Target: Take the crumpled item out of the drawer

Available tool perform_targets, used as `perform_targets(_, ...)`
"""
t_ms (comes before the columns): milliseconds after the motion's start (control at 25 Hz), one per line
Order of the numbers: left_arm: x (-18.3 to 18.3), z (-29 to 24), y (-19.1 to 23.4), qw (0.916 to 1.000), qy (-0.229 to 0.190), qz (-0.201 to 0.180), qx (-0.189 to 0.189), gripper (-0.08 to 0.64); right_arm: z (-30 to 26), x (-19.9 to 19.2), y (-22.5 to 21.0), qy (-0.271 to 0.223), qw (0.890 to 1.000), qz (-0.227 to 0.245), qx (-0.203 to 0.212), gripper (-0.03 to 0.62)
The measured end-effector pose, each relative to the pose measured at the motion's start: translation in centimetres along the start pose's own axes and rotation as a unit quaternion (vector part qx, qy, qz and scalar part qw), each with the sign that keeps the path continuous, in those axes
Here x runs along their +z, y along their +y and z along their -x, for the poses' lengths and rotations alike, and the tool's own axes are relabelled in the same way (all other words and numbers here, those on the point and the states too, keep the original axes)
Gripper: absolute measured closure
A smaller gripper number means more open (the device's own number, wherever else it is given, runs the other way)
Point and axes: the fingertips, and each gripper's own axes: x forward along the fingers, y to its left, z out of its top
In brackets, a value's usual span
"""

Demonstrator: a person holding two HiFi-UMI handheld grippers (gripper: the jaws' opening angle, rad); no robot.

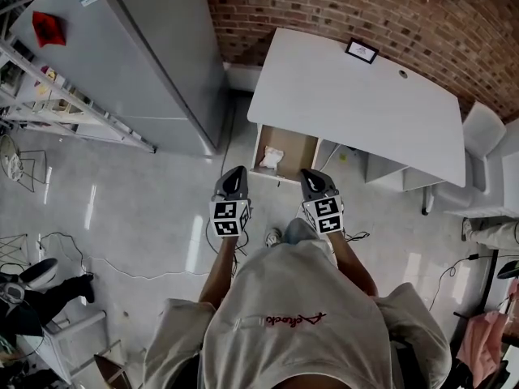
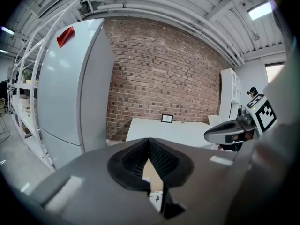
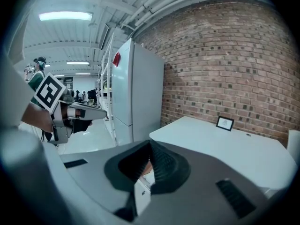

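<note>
A crumpled white item (image 1: 271, 157) lies at the left end of an open wooden drawer (image 1: 304, 148) under the white desk (image 1: 357, 104). My left gripper (image 1: 235, 174) is held just in front of the drawer's left end, short of the item, with its jaws shut on nothing. The right gripper (image 1: 310, 176) hovers by the drawer's right front, also shut and empty. In the left gripper view the left gripper's (image 2: 149, 142) tips meet, and a strip of the drawer shows below them. The right gripper's (image 3: 150, 146) tips meet too in its own view.
A tall grey fridge (image 1: 138, 47) stands left of the desk, with metal shelving (image 1: 49, 96) beyond it. A small picture frame (image 1: 362, 51) sits on the desk by the brick wall. A white chair (image 1: 482, 128) is at the right. Cables lie on the floor.
</note>
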Motion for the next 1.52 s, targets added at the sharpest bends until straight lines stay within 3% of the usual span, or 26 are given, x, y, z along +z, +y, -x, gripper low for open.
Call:
perform_targets(320, -1.7, 0.0, -0.1, 0.9997, 0.018, 0.012, 0.013, 0.551, -0.9, -1.6, -0.2, 0.015, 1.000, -0.008, 0.017, 0.580)
perform_targets(520, -3.6, -0.5, -0.4, 0.9983, 0.052, 0.019, 0.021, 0.551, -1.8, -3.0, -0.8, 0.036, 0.999, -0.019, 0.034, 0.580)
perform_targets(1040, -5.6, -5.5, 0.1, 0.9933, 0.096, 0.044, 0.048, 0.551, -6.5, -6.6, -4.1, 0.087, 0.993, -0.036, 0.076, 0.580)
perform_targets(1520, -11.2, -8.8, 0.7, 0.9787, 0.151, 0.091, 0.105, 0.551, -11.3, -11.6, -5.0, 0.139, 0.977, -0.039, 0.156, 0.580)
